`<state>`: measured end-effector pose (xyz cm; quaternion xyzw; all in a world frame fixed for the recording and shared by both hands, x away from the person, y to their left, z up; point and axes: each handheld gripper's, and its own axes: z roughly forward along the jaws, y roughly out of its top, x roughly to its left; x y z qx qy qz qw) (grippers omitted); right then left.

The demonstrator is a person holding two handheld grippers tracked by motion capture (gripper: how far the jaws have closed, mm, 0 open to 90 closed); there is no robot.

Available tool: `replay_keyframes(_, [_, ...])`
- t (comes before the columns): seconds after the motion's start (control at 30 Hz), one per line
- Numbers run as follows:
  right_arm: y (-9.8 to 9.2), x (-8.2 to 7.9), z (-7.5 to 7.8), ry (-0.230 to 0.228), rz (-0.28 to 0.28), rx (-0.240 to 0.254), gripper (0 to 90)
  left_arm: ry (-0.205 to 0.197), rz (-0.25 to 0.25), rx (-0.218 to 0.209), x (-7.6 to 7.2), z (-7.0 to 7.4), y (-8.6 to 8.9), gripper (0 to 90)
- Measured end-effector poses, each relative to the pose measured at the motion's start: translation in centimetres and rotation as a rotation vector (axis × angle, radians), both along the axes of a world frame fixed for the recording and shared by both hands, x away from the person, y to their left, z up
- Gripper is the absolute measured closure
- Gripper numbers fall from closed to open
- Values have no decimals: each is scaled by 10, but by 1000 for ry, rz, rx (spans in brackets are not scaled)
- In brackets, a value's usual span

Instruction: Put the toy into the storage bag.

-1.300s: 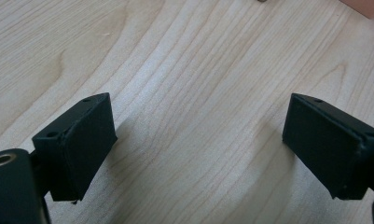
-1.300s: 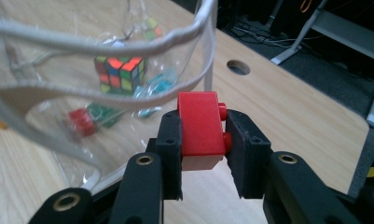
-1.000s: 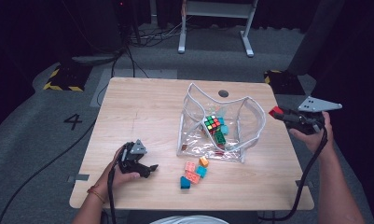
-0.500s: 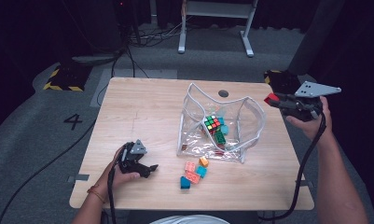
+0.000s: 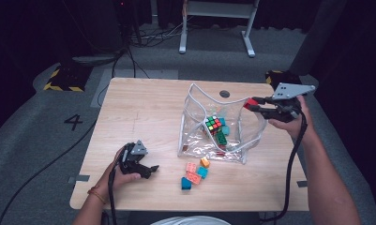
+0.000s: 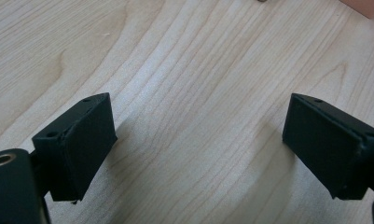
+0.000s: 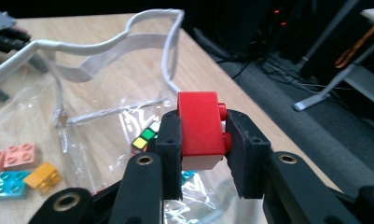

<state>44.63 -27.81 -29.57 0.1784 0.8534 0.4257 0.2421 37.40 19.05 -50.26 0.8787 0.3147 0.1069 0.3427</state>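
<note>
On the wooden table (image 5: 143,108), a clear bag (image 5: 195,136) holds a puzzle cube (image 5: 213,124); right gripper (image 5: 250,104) jaws clamp a red brick (image 7: 199,128), left gripper (image 5: 150,169) jaws wide.

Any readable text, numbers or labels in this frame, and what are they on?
"4": a large dark numeral on the grey floor left of the table.
No other writing can be read: none on the red brick, the loose bricks, the clear bag or the colour cube inside it.
</note>
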Motion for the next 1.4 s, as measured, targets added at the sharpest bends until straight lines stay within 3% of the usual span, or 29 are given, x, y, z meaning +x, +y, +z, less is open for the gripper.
replay_keyframes(0.37, [46,2,-14,36,98,-87,682,0,0,2,0,0,0,95])
replay_keyframes(0.57, [71,6,-20,56,142,-180,682,0,-5,-8,0,0,0,104])
replay_keyframes(0.77, [88,14,-28,109,139,-278,682,3,-3,-5,0,0,0,104])
replay_keyframes(0.9, [96,22,-30,99,157,-361,682,0,-2,-3,0,0,0,104])
replay_keyframes(1.17, [102,30,-44,171,149,-480,682,2,-2,-4,0,0,0,104])
replay_keyframes(1.4, [94,35,-47,197,88,-569,682,0,-2,-3,0,0,0,104])
